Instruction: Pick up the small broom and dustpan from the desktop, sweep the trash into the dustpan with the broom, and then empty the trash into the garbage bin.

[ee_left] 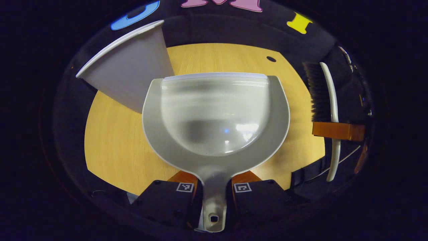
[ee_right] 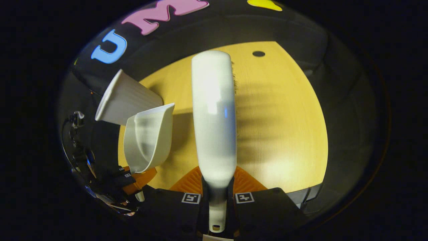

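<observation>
Left gripper view: the left gripper (ee_left: 214, 190) sits at 6 o'clock. Its two fingers are nearly closed and squeeze the thin handle of the dustpan (ee_left: 215, 120) from both sides. The gray dustpan fills the middle, with its scoop open end pointing to 12 o'clock. The scoop looks bare and shiny inside. Under it is the yellow wooden desktop (ee_left: 113, 144). At 10 o'clock the white garbage bin (ee_left: 130, 70) leans over, and its side is just beside the dustpan's top left corner. At 3 o'clock is the small broom (ee_left: 329, 110), with dark bristles on its left side. The right gripper holds it there by the handle.

Right gripper view: the right gripper (ee_right: 217, 201) is at 6 o'clock too. Its fingers are almost closed and pinch the broom's (ee_right: 214, 117) thin handle. The white broom back points up to 12 o'clock, above the desktop (ee_right: 284, 127). At 9 o'clock the dustpan (ee_right: 148, 137) is tipped on its side, held by the left gripper (ee_right: 135, 182) at 8 o'clock. The garbage bin (ee_right: 125, 98) leans at 10 o'clock, touching or just behind the dustpan.
</observation>
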A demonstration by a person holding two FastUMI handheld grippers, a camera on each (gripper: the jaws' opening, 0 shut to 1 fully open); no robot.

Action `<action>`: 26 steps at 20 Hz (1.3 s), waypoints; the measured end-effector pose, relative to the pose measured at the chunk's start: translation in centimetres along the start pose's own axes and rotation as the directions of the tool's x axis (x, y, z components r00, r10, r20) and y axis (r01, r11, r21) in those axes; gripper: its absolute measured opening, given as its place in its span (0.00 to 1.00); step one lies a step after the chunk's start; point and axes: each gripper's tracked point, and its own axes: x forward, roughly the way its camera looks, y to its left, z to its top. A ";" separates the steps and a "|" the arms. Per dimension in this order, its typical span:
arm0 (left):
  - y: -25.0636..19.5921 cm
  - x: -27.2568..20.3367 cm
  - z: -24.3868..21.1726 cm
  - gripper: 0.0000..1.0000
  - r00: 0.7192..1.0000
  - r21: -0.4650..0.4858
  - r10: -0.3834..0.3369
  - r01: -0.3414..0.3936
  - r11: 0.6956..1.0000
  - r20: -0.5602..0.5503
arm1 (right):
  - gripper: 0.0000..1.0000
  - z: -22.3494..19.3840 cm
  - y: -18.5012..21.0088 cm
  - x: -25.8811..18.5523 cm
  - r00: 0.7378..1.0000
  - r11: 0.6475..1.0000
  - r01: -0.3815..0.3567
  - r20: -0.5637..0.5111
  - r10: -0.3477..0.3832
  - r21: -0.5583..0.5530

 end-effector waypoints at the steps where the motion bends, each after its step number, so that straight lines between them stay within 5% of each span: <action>1: -0.3 -0.2 0.7 0.27 0.999 -0.017 0.001 -0.001 1.000 -0.034 | 0.23 0.3 0.1 0.5 0.999 1.000 0.001 -0.035 0.000 0.005; 7: -1.0 -1.8 5.4 0.27 0.992 -0.032 0.016 -0.021 0.999 -0.127 | 0.23 1.5 -0.4 2.7 0.981 0.994 0.107 -0.164 -0.105 0.002; 14: -1.4 -1.8 5.2 0.28 0.983 -0.001 0.066 -0.067 0.998 -0.169 | 0.23 -0.7 -3.1 4.1 0.938 0.972 0.226 -0.253 -0.237 -0.072; 24: -1.2 -1.5 4.5 0.30 0.976 0.019 0.055 -0.052 0.998 -0.213 | 0.28 -1.2 -2.4 3.8 0.932 0.972 0.230 -0.278 -0.232 -0.041; 26: -1.1 -1.9 4.4 0.42 0.972 0.044 0.066 -0.058 0.997 -0.224 | 0.32 -1.3 -2.1 3.5 0.933 0.973 0.227 -0.278 -0.229 -0.041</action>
